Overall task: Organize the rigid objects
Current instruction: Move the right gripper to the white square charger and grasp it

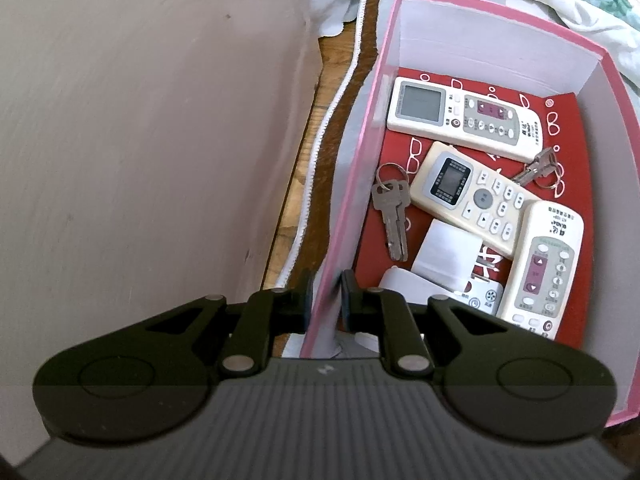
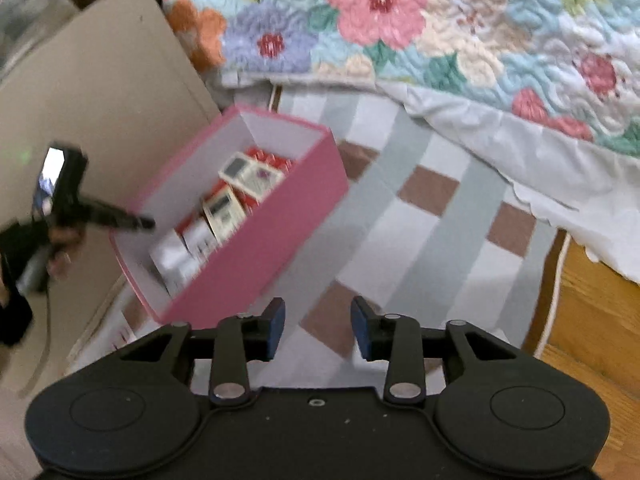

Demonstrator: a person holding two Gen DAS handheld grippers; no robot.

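Inside the pink box (image 1: pixel 472 4), on a red printed sheet (image 1: pixel 580 140) lining its bottom, lie 3 white remote controls. The top remote (image 1: pixel 464 120) lies across the box's width, its screen end at the left wall and its long axis running toward the right wall. The middle remote (image 1: pixel 476 196) lies diagonally, screen end up-left and button end down-right, where the lower remote (image 1: pixel 544 268) overlaps it. That lower remote runs nearly along the box's length, with its label end toward the far wall. A bunch of keys (image 1: pixel 390 212) rests beside the left wall, ring toward the far end and blades pointing toward the near end; a second key bunch (image 1: pixel 540 166) lies between the top and middle remotes. 2 white packets (image 1: pixel 444 256) sit at the near end. The left tongs (image 1: pixel 325 304) are clamped on the box's near left wall, 1 finger outside and 1 inside. In the right wrist view, blurred by motion, the box (image 2: pixel 256 248) stands on a checked cloth (image 2: pixel 420 220), its long axis slanting from lower left to upper right, near a floral quilt (image 2: pixel 400 20). The right tongs (image 2: pixel 318 330) hang over the cloth beside the box, parted and holding nothing. A hand (image 2: pixel 60 240) grips the left tongs' handle.
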